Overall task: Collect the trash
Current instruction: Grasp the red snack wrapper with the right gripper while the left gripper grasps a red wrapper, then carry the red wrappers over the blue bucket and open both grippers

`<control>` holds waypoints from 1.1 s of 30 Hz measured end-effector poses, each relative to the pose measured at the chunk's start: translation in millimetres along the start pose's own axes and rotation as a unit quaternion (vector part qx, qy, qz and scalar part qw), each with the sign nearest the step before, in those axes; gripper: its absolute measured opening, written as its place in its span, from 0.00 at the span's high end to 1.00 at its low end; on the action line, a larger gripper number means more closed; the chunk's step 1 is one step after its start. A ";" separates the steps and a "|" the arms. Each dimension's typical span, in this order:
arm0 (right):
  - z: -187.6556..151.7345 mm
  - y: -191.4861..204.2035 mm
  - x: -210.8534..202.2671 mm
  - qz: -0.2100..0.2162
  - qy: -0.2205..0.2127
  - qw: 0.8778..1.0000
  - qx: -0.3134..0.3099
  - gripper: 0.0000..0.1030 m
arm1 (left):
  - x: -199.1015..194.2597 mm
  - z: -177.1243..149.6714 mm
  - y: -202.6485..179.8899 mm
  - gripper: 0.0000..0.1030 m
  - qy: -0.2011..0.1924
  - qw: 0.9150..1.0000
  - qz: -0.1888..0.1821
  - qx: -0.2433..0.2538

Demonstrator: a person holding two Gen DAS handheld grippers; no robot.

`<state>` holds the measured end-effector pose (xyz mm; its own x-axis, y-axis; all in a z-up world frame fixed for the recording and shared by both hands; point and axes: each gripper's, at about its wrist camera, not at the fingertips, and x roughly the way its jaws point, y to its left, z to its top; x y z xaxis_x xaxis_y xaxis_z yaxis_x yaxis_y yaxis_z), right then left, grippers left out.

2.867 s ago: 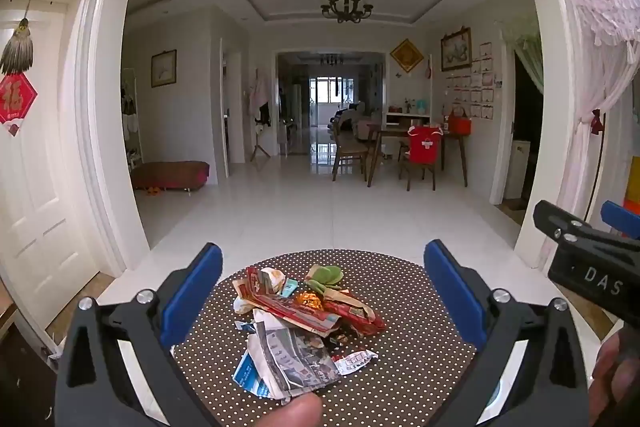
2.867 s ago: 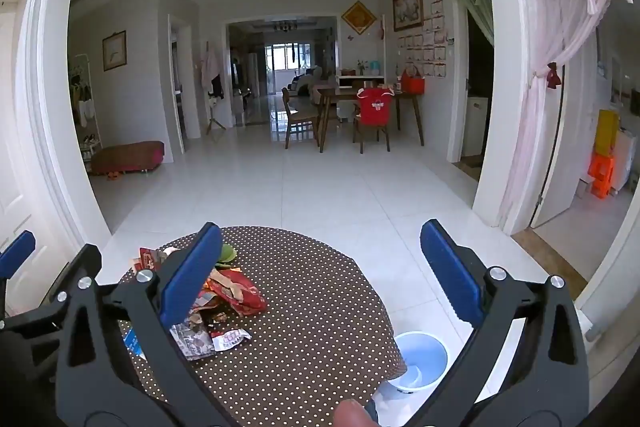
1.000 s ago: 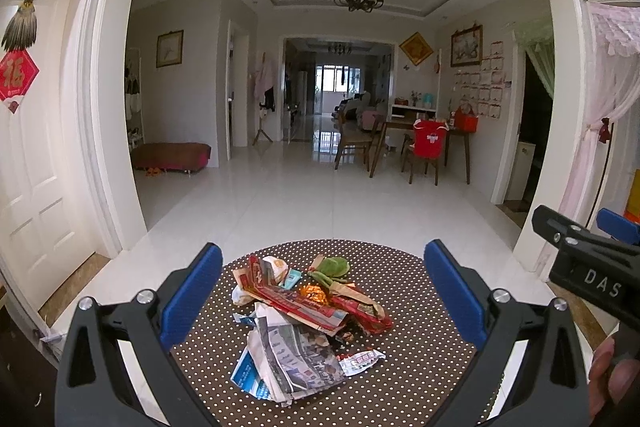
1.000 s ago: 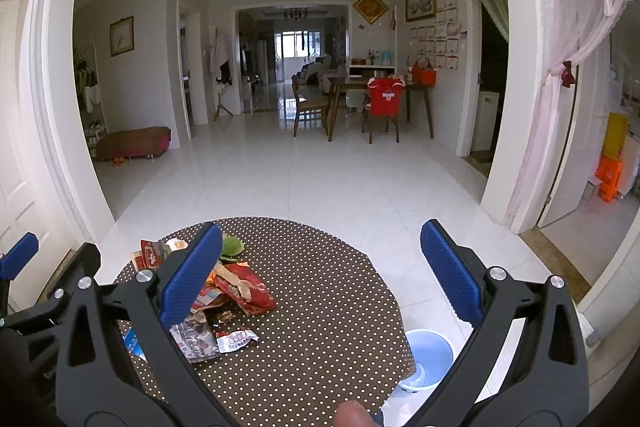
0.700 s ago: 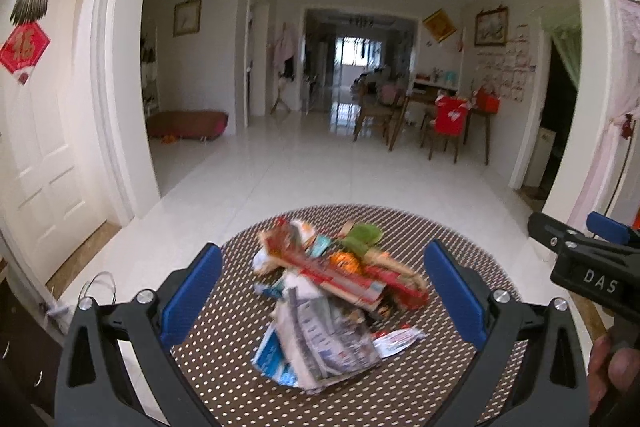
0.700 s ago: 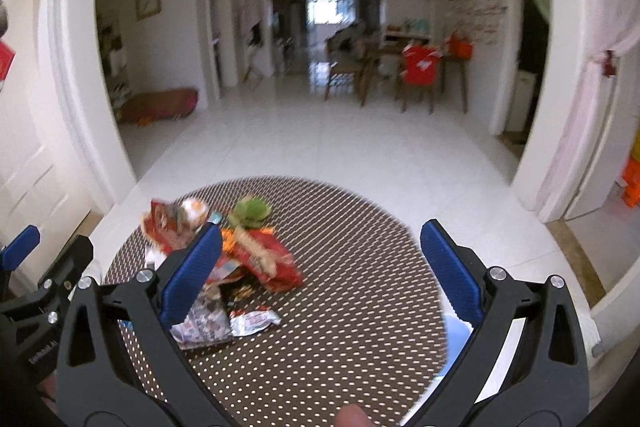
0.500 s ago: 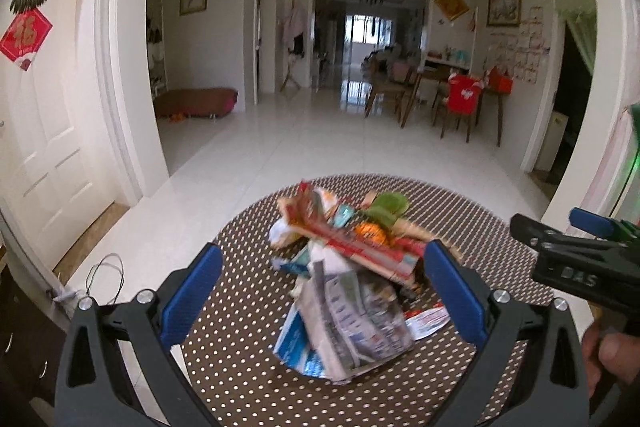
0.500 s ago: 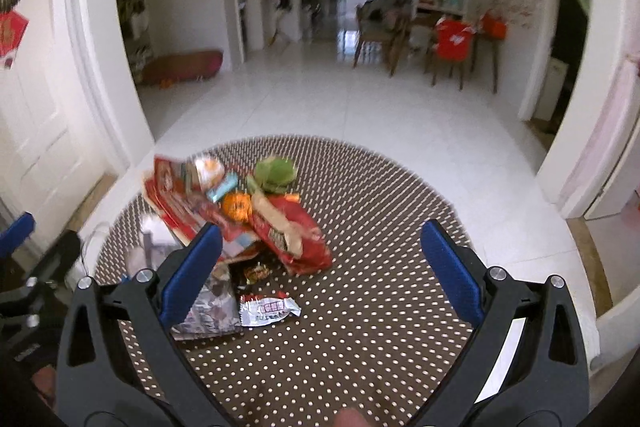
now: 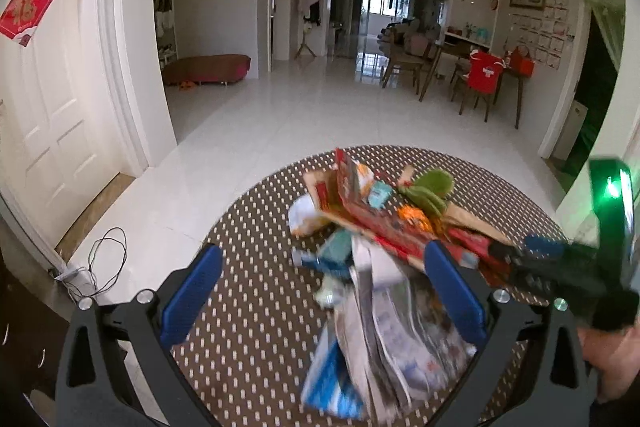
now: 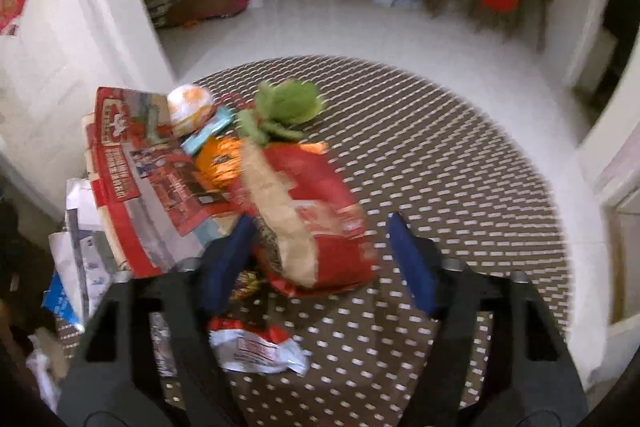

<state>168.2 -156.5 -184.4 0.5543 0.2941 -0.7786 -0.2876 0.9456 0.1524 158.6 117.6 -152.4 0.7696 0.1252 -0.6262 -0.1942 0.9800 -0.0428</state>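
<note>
- Round table under a brown cloth with white dots, standing on white glossy floor tiles.
- Heaped on its left part: folded newspaper, red printed leaflet, red snack bag, crumpled green wrapper.
- Nearer, just apart: small white-and-red wrapper.

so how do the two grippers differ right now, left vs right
The left gripper stands wide open, short of the folded newspaper; the right gripper is narrower, its jaws just been closing around the red snack bag, pads not yet pressing. Both have blue pads and point down at the trash pile.
</note>
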 end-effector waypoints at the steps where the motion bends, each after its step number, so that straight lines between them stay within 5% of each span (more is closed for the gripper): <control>1: 0.2 1.9 -2.0 -0.001 -0.003 1.000 -0.005 0.60 | 11.6 6.9 0.3 0.04 0.002 1.000 0.003 0.001; 10: -5.1 -8.3 -27.0 0.022 -0.020 1.000 0.006 0.69 | 112.2 28.3 5.1 0.07 0.095 0.995 -0.023 -0.013; 12: -6.4 -13.7 -36.4 0.026 -0.025 0.999 0.013 0.71 | 123.9 27.8 5.3 0.42 0.114 0.992 -0.046 -0.023; 14: -6.6 -20.0 -46.6 0.028 -0.032 0.999 0.022 0.75 | 128.9 28.5 1.5 0.61 0.124 0.989 -0.073 -0.023; 16: -6.7 -22.3 -51.6 0.028 -0.038 0.999 0.025 0.80 | 125.7 27.7 -7.8 0.78 0.116 0.990 -0.077 -0.012; 20: -12.2 -36.0 -63.5 0.034 -0.043 0.998 0.044 0.83 | 107.1 31.7 -27.5 0.89 0.084 0.992 -0.094 0.003; 33: -34.2 -73.1 -107.8 0.032 -0.078 0.993 0.080 0.84 | 18.4 42.8 -73.6 0.95 -0.017 0.992 -0.104 0.069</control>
<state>102.7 -262.1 -132.4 0.6576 0.3602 -0.6617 -0.2048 0.9307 0.3031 213.2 54.4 -127.5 0.8043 -0.0795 -0.5889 0.0541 0.9967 -0.0608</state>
